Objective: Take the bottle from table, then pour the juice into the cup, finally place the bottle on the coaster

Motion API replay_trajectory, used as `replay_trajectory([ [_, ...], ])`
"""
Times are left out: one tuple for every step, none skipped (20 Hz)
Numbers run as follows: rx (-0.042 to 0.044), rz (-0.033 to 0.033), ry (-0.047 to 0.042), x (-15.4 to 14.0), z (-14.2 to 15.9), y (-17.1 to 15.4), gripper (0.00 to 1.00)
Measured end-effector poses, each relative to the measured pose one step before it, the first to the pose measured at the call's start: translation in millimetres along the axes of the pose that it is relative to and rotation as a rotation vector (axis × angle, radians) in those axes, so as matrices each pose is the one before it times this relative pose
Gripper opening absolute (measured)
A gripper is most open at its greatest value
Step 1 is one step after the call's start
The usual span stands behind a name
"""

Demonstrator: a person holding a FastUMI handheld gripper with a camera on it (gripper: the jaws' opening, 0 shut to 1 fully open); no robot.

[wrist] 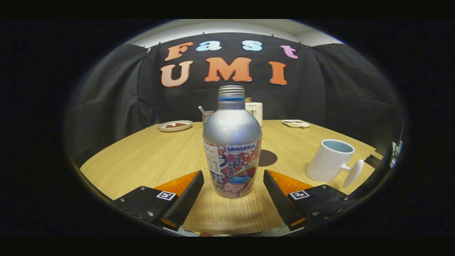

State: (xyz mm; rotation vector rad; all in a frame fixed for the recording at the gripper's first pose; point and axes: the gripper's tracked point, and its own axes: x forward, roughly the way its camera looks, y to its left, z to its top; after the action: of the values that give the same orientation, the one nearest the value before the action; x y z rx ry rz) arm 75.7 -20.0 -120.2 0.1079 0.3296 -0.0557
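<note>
**Bottle lined up between spread tongs, not yet gripped**

The tongs are spread wide, with a visible gap on each side of the bottle, so neither finger presses on it. The bottle stands upright on the table, between the fingertips and slightly ahead of them, its cap off; this centring suits a squeeze on the lower body. The cup stands beyond the right finger, mouth up, handle turned towards the tongs, ready for pouring. The coaster lies flat just behind the bottle, partly hidden by it. A plate sits far beyond the left finger. Judgement: the take step is pending.
</note>
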Motion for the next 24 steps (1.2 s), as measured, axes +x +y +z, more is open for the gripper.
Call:
replay_trajectory([
  [0.00369, -0.00048, 0.00077, 1.58, 0.44, -0.22, 1.0],
  [0.00147, -0.00172, 0.00452, 1.03, -1.43, 0.01, 1.0],
  [-0.00321, -0.00168, 0.00071, 1.87, 0.36, 0.27, 1.0],
  [-0.00589, -0.00173, 0.00148, 1.26, -1.03, -1.15, 1.0],
  [-0.00932, -0.00015, -0.00164, 0.96, 0.48, 0.45, 1.0],
  [-0.00903, -0.00139, 0.00294, 1.52, -0.97, -0.03, 1.0],
  [-0.00596, 0.00174, 0.00217, 2.5, 0.12, 1.18, 0.99],
  [-0.00547, 0.00202, 0.00326, 1.26, -0.07, 0.88, 1.0],
  [-0.00555, -0.01097, 0.00295, 2.15, -0.32, -1.87, 1.0],
  [-0.00279, -0.0127, 0.00197, 1.63, -3.21, -3.29, 1.0],
  [-0.0034, 0.00134, 0.00017, 0.37, -1.52, 0.63, 1.0],
  [0.00196, 0.00132, -0.00203, 1.2, 0.64, 1.61, 0.99],
  [0.00972, 0.00714, -0.00997, 6.24, -2.34, 0.62, 0.95],
  [0.01406, -0.01111, 0.00093, -8.39, 2.92, -1.24, 0.78],
  [0.00339, -0.001, 0.00255, 0.57, 1.44, -1.07, 0.75],
  [-0.00673, 0.00028, 0.01039, -1.21, -3.66, -0.59, 0.73],
  [0.00047, -0.00945, 0.00934, -6.09, 1.71, -2.14, 0.71],
  [0.00891, -0.0041, 0.00545, -2.89, -0.75, -2.67, 0.71],
  [0.01261, -0.00402, -0.0015, -2.95, 1.24, -1.11, 0.71],
  [-0.00047, -0.01937, 0.00451, -2.35, 1.66, -4.29, 0.71],
  [-0.02595, -0.00929, 0.00272, -1.97, 2.82, -1.8, 0.71],
  [-0.00863, -0.00787, 0.00483, -2.99, 2.7, -1.94, 0.7],
  [0.0179, 0.01044, -0.00625, -2.9, 5.57, 1.24, 0.71],
  [0.04116, 0.02675, -0.01565, -4.3, 6.67, 3.09, 0.71],
])
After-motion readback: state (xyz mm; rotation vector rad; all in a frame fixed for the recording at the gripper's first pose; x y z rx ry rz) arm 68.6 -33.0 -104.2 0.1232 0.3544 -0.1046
